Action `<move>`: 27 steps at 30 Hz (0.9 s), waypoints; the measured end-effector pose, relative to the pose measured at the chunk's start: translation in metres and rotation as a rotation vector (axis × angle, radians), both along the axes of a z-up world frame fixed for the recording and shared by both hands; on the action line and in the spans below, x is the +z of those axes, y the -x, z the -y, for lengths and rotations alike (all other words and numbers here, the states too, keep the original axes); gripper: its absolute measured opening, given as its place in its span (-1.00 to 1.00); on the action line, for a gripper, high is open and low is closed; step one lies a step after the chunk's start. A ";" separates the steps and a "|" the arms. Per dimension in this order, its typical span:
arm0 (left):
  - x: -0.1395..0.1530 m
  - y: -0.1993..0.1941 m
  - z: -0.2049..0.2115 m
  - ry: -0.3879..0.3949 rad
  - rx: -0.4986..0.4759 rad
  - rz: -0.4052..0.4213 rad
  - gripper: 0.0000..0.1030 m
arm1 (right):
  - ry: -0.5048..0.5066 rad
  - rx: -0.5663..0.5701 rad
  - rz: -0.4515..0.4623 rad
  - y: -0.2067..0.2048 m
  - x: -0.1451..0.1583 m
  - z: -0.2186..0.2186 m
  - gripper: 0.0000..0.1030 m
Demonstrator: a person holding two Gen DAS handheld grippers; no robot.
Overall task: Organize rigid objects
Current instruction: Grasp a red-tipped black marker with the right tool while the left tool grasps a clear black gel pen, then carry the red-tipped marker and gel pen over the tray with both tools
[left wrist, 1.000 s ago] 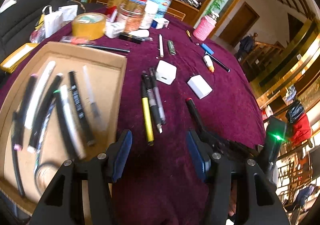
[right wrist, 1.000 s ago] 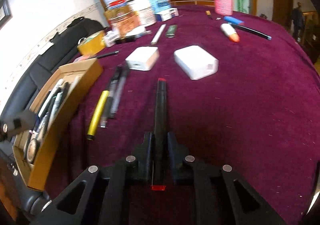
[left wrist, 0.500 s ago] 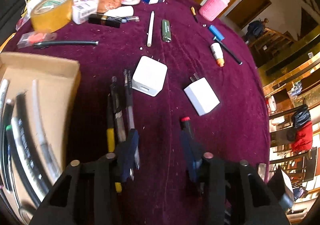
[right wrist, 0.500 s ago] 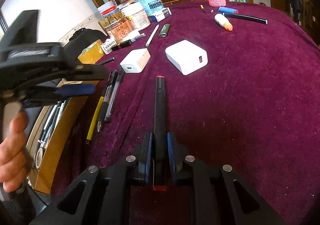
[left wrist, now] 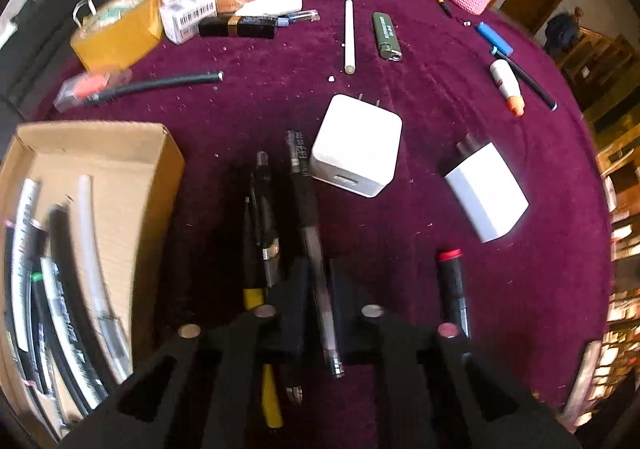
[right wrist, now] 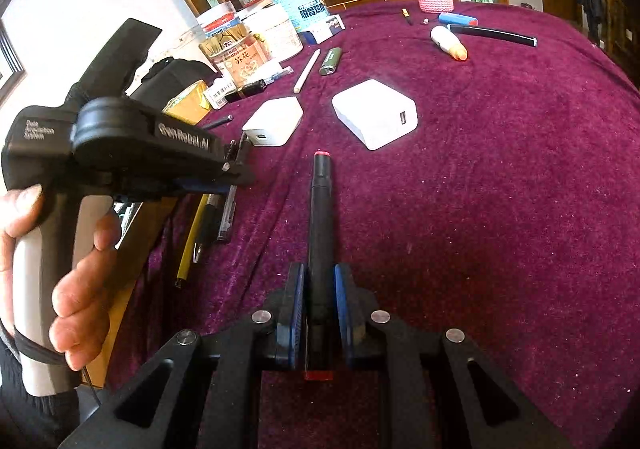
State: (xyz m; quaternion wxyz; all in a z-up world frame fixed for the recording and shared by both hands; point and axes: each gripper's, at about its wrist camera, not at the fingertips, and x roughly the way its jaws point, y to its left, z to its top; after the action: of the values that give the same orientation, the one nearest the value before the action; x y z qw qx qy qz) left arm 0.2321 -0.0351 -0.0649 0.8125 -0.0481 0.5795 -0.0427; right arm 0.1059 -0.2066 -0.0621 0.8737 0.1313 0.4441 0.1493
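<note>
Pens point(left wrist: 264, 233) lay on the table point(left wrist: 440, 257) just beside the cardboard box point(left wrist: 100, 153), where the steeply downward-tilted left gripper point(left wrist: 318, 289) clamped a clear pen point(left wrist: 316, 261), while the right gripper point(right wrist: 318, 301) clenched a black marker point(right wrist: 320, 217).

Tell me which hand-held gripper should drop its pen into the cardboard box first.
Left. The left hand-held gripper is shut on a clear pen right beside the cardboard box. The right hand-held gripper holds a black marker farther from the box, with the left one between.
</note>
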 end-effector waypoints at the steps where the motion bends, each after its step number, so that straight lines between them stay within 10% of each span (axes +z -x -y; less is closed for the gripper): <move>1: 0.000 0.004 -0.002 0.005 -0.006 0.008 -0.82 | 0.000 -0.001 0.000 0.000 0.000 0.000 -0.68; 13: 0.003 0.119 -0.017 0.163 -0.099 -0.034 -0.84 | 0.009 0.002 0.001 -0.002 -0.001 -0.002 -0.65; 27: 0.031 0.160 -0.056 0.394 -0.066 0.068 -0.84 | 0.113 0.013 -0.009 -0.012 0.004 -0.025 -0.23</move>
State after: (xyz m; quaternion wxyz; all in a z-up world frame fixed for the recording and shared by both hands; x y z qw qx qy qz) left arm 0.0724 0.0206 -0.0340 0.8046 -0.1854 0.5334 -0.1834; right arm 0.1182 -0.1814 -0.0583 0.8768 0.0796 0.4564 0.1291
